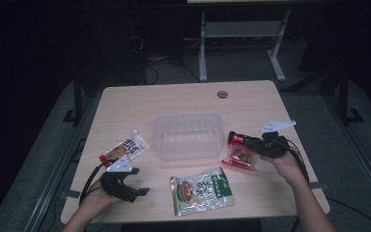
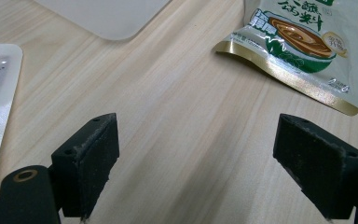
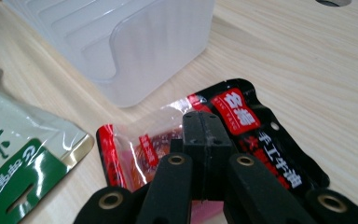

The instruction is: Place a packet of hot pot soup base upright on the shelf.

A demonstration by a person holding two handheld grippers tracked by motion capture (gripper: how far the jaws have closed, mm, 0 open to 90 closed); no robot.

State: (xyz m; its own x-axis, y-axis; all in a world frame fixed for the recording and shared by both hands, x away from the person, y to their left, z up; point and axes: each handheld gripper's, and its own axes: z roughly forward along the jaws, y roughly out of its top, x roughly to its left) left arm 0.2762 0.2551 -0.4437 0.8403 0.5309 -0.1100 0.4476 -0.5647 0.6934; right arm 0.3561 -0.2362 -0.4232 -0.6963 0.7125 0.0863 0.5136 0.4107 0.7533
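Tub (image 1: 188,136) holds nothing; snack packets (image 1: 242,157) lie beside it.

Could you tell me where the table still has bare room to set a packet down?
The far strip of the table behind the clear container is bare. The near half is crowded: the green packet, the red packets under the right gripper, and the white packet beside the left gripper.

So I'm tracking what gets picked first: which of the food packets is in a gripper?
The red-and-black packet right of the clear tub; the right gripper is shut on it. The green packet and white-and-red packet lie untouched.
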